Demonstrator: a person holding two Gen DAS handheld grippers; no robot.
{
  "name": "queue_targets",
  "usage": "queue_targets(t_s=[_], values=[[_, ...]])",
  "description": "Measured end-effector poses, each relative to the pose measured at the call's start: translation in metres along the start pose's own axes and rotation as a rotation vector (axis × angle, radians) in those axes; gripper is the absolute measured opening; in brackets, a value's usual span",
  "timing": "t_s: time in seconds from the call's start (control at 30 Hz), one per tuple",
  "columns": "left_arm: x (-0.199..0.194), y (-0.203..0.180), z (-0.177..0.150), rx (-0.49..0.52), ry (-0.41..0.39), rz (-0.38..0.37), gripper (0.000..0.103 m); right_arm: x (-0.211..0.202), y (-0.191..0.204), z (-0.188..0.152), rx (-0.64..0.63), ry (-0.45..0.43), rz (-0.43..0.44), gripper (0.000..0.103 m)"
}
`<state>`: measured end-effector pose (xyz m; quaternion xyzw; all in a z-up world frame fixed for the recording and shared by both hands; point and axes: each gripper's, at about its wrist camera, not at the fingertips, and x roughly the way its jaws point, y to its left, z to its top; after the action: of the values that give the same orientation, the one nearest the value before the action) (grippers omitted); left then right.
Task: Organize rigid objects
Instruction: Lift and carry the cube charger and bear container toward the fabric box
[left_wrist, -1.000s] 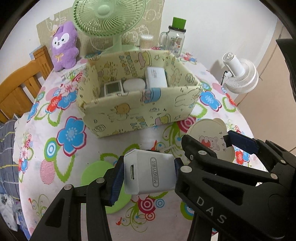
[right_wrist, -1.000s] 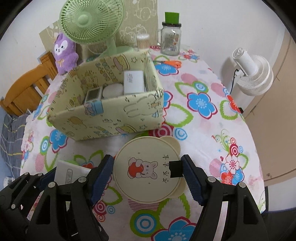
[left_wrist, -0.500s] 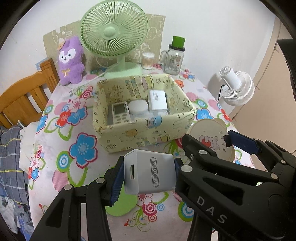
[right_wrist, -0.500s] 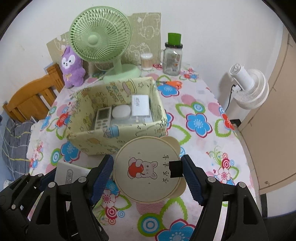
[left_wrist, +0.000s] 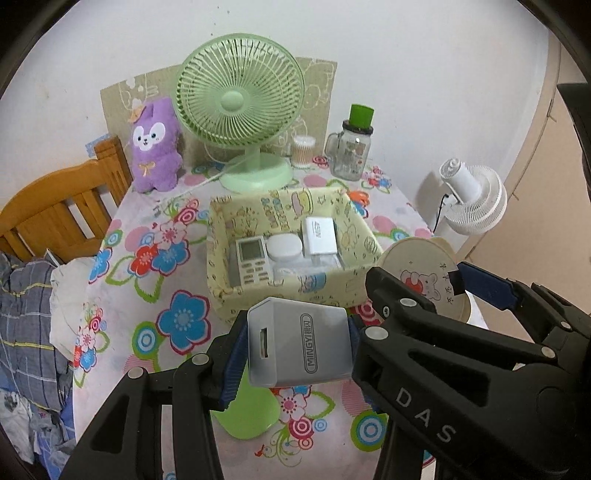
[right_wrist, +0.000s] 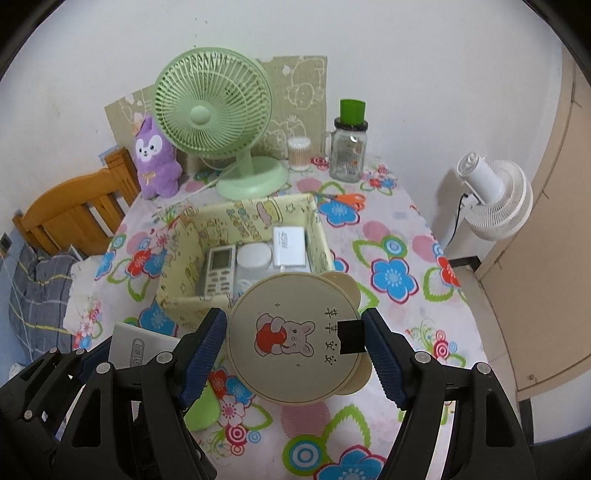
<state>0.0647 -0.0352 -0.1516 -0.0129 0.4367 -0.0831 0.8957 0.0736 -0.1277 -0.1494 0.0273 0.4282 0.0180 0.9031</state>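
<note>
Left gripper (left_wrist: 299, 347) is clenched on a white charger (left_wrist: 297, 345), held level above the tablecloth (left_wrist: 177, 321) just short of the box (left_wrist: 295, 291), apparently ready to go in beside the remote (left_wrist: 251, 260), the white case (left_wrist: 283, 248) and the adapter (left_wrist: 319, 236) already filed there. Right gripper (right_wrist: 293, 341) grips a round lid (right_wrist: 293, 336) by its edges, face up before the same box. The charger's underside, the lid's lower tier and the box floor nearest the viewer are hidden.

White charger (left_wrist: 299, 345) and round bunny-print disc (right_wrist: 295, 338) held above table; yellow box (left_wrist: 360, 236) holds remote, case, adapter
</note>
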Motion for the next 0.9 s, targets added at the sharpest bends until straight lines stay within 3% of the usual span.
queue_targets(t_s=[0.9], values=[[0.017,0.001,0.043,-0.068,-0.025,0.067,0.053,0.027,-0.003,0.051,-0.064,-0.008,0.069,0.077]])
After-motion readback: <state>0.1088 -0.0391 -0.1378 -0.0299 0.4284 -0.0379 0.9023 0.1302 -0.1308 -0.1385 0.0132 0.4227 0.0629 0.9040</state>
